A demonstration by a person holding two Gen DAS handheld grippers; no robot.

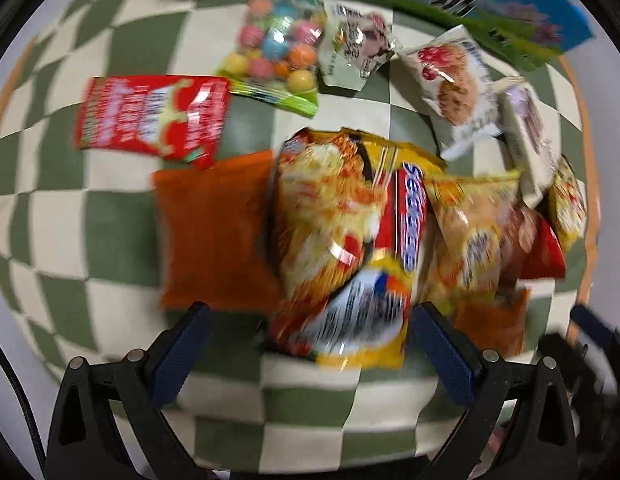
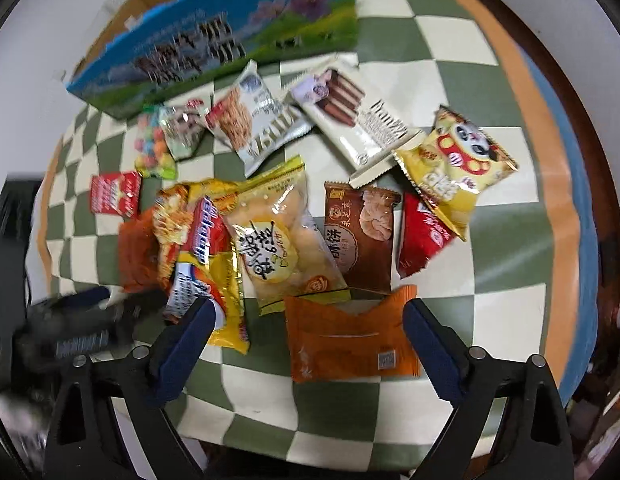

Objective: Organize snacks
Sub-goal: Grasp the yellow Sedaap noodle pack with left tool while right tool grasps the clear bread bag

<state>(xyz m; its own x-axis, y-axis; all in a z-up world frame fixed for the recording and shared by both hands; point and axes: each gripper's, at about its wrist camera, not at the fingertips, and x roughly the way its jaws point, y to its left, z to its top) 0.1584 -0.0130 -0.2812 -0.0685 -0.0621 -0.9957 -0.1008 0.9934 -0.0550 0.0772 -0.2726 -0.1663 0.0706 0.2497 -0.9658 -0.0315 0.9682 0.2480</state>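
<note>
A heap of snack packets lies on a green-and-cream checked cloth (image 2: 506,312). In the left wrist view my left gripper (image 1: 310,332) points down, open, over the lower end of a yellow noodle packet (image 1: 342,240); its pads stand clear of it. An orange packet (image 1: 213,232) lies just left of the noodles. In the right wrist view my right gripper (image 2: 310,332) is open with another orange packet (image 2: 346,336) lying flat between its fingers, not pressed. The left gripper (image 2: 81,320) shows as a dark blur at the left.
A blue printed box (image 2: 213,40) stands at the back of the cloth. Before it lie a bag of coloured candy balls (image 1: 277,52), a red packet (image 1: 153,116), a wafer packet (image 2: 350,116), a panda packet (image 2: 458,156) and a brown biscuit packet (image 2: 362,240). The table edge (image 2: 582,216) curves on the right.
</note>
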